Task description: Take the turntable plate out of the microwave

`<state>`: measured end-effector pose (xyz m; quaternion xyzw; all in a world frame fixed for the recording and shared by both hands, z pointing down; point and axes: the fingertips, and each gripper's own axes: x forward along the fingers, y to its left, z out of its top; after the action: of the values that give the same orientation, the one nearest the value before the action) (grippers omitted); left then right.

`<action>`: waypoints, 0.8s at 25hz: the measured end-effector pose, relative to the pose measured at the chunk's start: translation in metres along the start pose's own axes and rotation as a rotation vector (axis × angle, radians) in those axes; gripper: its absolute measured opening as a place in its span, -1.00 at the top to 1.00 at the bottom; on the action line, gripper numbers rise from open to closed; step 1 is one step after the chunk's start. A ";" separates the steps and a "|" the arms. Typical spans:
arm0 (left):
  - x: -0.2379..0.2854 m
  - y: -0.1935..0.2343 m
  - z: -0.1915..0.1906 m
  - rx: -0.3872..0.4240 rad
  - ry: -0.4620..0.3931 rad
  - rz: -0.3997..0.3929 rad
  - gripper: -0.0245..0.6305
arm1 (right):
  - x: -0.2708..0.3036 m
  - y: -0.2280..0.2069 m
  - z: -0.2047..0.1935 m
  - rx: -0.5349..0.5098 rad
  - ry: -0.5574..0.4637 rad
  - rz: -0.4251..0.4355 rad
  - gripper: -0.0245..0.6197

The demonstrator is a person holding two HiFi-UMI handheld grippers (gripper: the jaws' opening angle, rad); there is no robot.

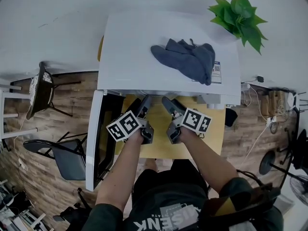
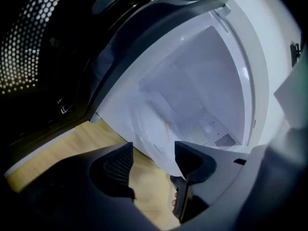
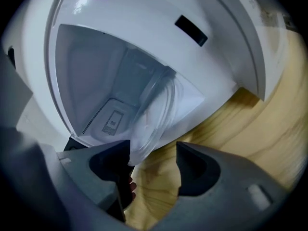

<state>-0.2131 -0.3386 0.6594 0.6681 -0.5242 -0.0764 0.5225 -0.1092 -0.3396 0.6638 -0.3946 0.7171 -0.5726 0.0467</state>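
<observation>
The clear glass turntable plate (image 3: 153, 113) sits at the mouth of the white microwave (image 1: 168, 52), its near rim over the wooden table (image 1: 161, 138). In the left gripper view the plate (image 2: 154, 129) reaches down between the jaws, close to the right-hand one. My left gripper (image 1: 144, 102) (image 2: 153, 155) is open, with bare wood showing between its fingers. My right gripper (image 1: 168, 102) (image 3: 153, 153) is open too; the plate's rim lies by its left-hand jaw, and the other jaw stands apart from it. The two grippers flank the plate side by side in front of the cavity.
The microwave door (image 1: 94, 138) hangs open at the left. A grey cloth (image 1: 187, 59) and a potted plant (image 1: 240, 16) rest on the microwave's top. Chairs (image 1: 41, 90) stand on the wooden floor to the left; cables and a fan base lie at the right.
</observation>
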 end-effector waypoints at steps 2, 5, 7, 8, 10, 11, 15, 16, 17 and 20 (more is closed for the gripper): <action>0.003 0.004 0.001 -0.021 -0.001 0.004 0.12 | 0.004 -0.002 0.000 0.029 -0.004 -0.005 0.04; 0.010 0.007 -0.001 -0.043 0.010 0.005 0.12 | 0.009 -0.005 0.001 0.081 -0.011 -0.008 0.04; 0.015 0.008 -0.003 -0.075 0.015 0.001 0.12 | 0.013 -0.005 0.001 0.118 -0.018 -0.006 0.04; 0.017 0.009 -0.003 -0.092 0.016 0.001 0.12 | 0.015 -0.005 0.002 0.137 -0.022 -0.004 0.04; 0.019 0.011 -0.004 -0.113 0.014 0.004 0.12 | 0.018 -0.006 0.003 0.163 -0.031 -0.006 0.04; 0.020 0.011 -0.004 -0.119 0.011 0.003 0.12 | 0.020 -0.006 0.004 0.173 -0.037 -0.008 0.04; 0.023 0.010 -0.001 -0.110 -0.011 0.000 0.12 | 0.023 -0.012 0.010 0.181 -0.068 -0.034 0.04; 0.025 0.011 -0.001 -0.116 -0.015 0.005 0.12 | 0.024 -0.013 0.010 0.175 -0.070 -0.041 0.04; 0.026 0.013 -0.001 -0.126 -0.018 0.009 0.12 | 0.026 -0.014 0.011 0.172 -0.072 -0.046 0.04; 0.030 0.014 0.000 -0.142 -0.023 -0.001 0.12 | 0.028 -0.014 0.012 0.201 -0.075 -0.051 0.05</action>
<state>-0.2084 -0.3605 0.6836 0.6287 -0.5232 -0.1212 0.5624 -0.1153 -0.3670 0.6828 -0.4269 0.6435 -0.6276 0.0983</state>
